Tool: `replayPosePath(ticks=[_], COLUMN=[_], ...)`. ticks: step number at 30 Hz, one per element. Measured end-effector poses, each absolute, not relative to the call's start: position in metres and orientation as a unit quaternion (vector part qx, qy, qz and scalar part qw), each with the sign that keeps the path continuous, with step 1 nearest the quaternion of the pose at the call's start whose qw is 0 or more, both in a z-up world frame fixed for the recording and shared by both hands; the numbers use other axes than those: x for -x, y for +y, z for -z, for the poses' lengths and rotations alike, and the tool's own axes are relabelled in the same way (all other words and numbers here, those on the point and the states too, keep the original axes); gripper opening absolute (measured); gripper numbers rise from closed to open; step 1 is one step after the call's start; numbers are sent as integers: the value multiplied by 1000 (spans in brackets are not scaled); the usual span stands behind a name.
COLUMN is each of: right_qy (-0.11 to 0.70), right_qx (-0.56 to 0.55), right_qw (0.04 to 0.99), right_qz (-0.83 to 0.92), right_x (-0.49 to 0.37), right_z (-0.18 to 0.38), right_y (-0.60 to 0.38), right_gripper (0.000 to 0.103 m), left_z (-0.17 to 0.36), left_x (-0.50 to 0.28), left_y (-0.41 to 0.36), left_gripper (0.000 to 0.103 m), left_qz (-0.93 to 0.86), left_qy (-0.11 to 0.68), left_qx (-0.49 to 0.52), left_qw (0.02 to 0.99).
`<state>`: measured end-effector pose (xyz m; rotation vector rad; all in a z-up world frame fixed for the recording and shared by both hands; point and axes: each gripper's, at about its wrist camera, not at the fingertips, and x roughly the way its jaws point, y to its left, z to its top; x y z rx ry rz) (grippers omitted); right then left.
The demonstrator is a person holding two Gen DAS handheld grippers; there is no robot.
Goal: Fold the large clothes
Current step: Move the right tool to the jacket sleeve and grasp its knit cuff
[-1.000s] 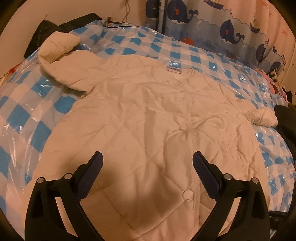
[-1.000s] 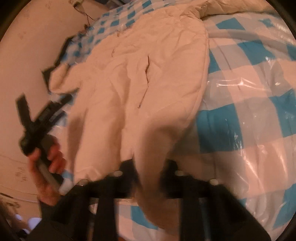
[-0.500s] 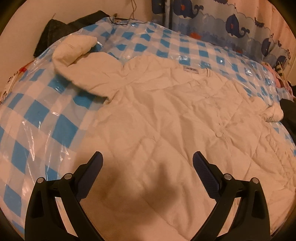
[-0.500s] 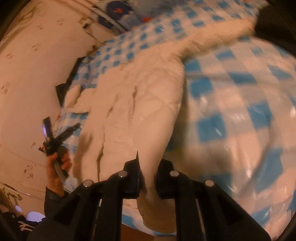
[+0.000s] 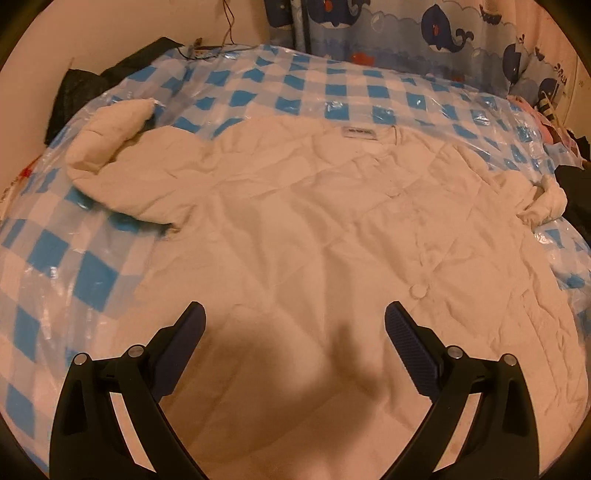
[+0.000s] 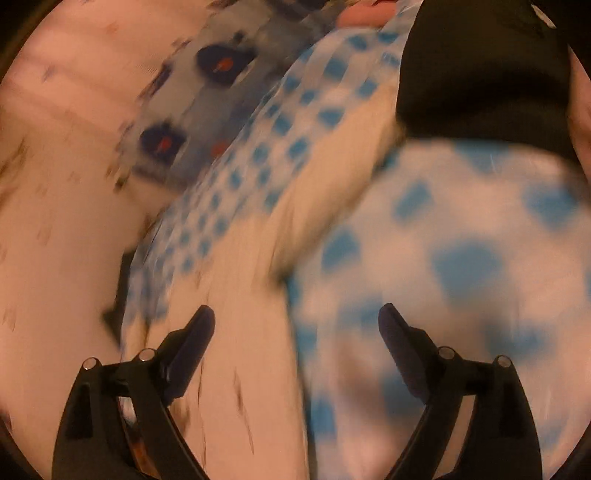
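Observation:
A large cream quilted jacket [image 5: 295,229] lies spread front-up on a blue-and-white checked cover [image 5: 332,88]. One sleeve [image 5: 110,147] lies out at the upper left and the other sleeve [image 5: 543,199] is bunched at the right. My left gripper [image 5: 294,314] hovers open over the jacket's lower front, with nothing between its fingers. The right wrist view is blurred by motion. There my right gripper [image 6: 296,314] has its jaws opening wide, nothing between them, above the jacket's edge [image 6: 251,332] and the checked cover [image 6: 461,258].
A whale-print curtain [image 5: 443,33] hangs behind the bed. Dark clothing [image 5: 96,81] lies at the far left corner, and more dark fabric [image 5: 576,184] at the right edge. A black garment [image 6: 480,74] fills the upper right of the right wrist view.
My right gripper let go of the jacket's edge, opened wide and swung away fast toward the curtain side. My left gripper shifted slightly over the jacket and stayed open.

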<state>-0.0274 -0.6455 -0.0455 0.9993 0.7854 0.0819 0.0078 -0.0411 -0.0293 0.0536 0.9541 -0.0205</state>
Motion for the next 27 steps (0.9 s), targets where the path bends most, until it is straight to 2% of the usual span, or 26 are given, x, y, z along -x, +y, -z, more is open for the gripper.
replayPosePath(ticks=[6, 8, 10, 13, 14, 15, 16, 17, 18, 21, 24, 26, 27], right_qy=[407, 433, 478, 552, 572, 577, 575, 564, 555, 470, 301, 205, 182], right_qx=[-448, -393, -335, -242, -224, -220, -231, -252, -263, -319, -372, -405, -427], right_qw=[792, 802, 797, 768, 755, 751, 749, 754, 759, 808, 876, 891, 885], right_qz=[75, 120, 157, 217, 231, 235, 235, 224, 216, 156, 56, 20, 20], right_x=[-146, -192, -238, -255, -257, -249, -243, -233, -227, -187, -103, -37, -11], right_z=[40, 40, 51, 95, 111, 119, 127, 127, 124, 84, 32, 25, 34], right_y=[-679, -673, -665, -650, -650, -650, -655, -660, -663, -677, -682, -682, -684], right_gripper=[87, 87, 87, 87, 81, 54, 40, 23, 14, 11, 11, 11, 22], left_z=[49, 59, 73, 74, 70, 69, 69, 70, 72, 71, 66, 67, 68], left_x=[-33, -39, -38, -40, -40, -39, -39, -40, -40, -39, -38, -39, -40], left_y=[-63, -64, -64, -54, -51, -47, -47, -47, -46, -46, -43, -42, -42], left_gripper=[94, 94, 94, 94, 94, 94, 94, 94, 94, 94, 94, 94, 94], left_qz=[14, 27, 21, 10, 15, 15, 11, 9, 9, 16, 18, 24, 27], left_qy=[461, 466, 474, 479, 474, 472, 471, 473, 475, 475, 466, 468, 472], left_qx=[-5, 12, -16, 1, 15, 18, 15, 12, 14, 25, 35, 45, 51], left_qw=[887, 884, 880, 878, 880, 881, 882, 881, 880, 880, 884, 882, 880])
